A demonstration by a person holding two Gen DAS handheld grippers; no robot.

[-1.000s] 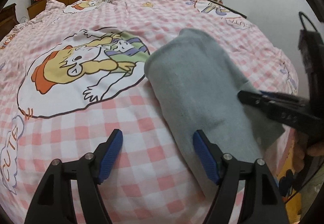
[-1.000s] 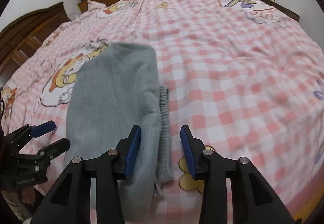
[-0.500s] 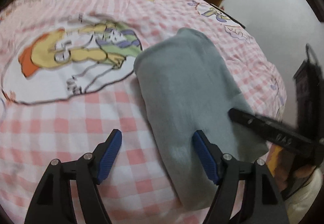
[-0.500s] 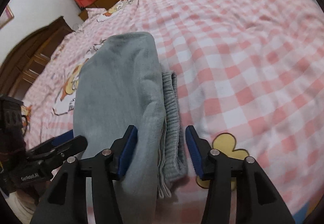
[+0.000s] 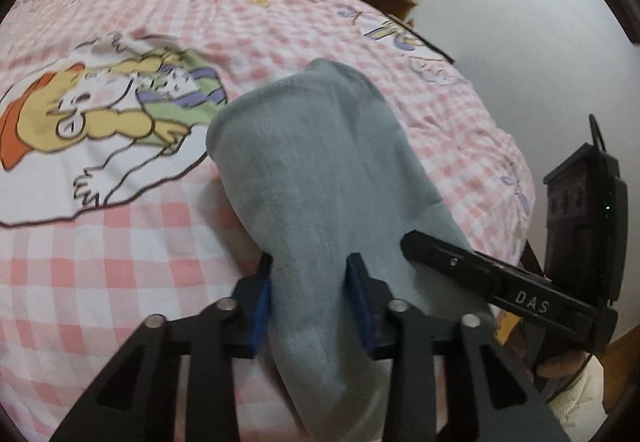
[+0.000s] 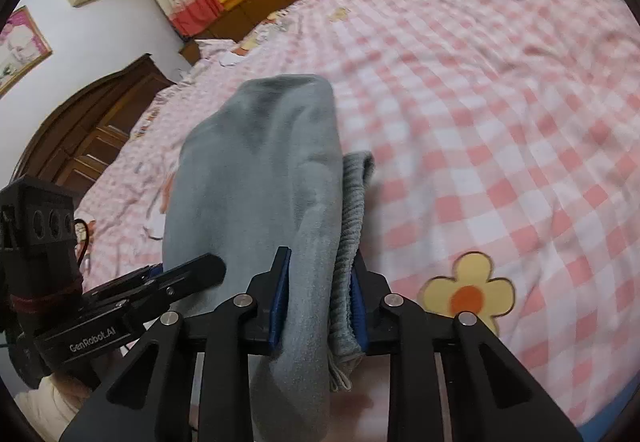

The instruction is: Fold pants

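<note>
stretching away from us across the pink checked bed (image 5: 120, 262), the grey pants (image 5: 320, 170) lie as one long folded strip, their long axis running straight ahead from both tools. we judge the coming fold must carry the near end forward along that line. each tool grips that near end side by side: the left tool (image 5: 310, 302) narrowed onto the fleece edge, the right tool (image 6: 320, 298) pinched over fleece and the ribbed waistband (image 6: 352, 226) beside it. neither hand is nearer. the cloth looks soft, thick and smooth, with a rounded far end.
</note>
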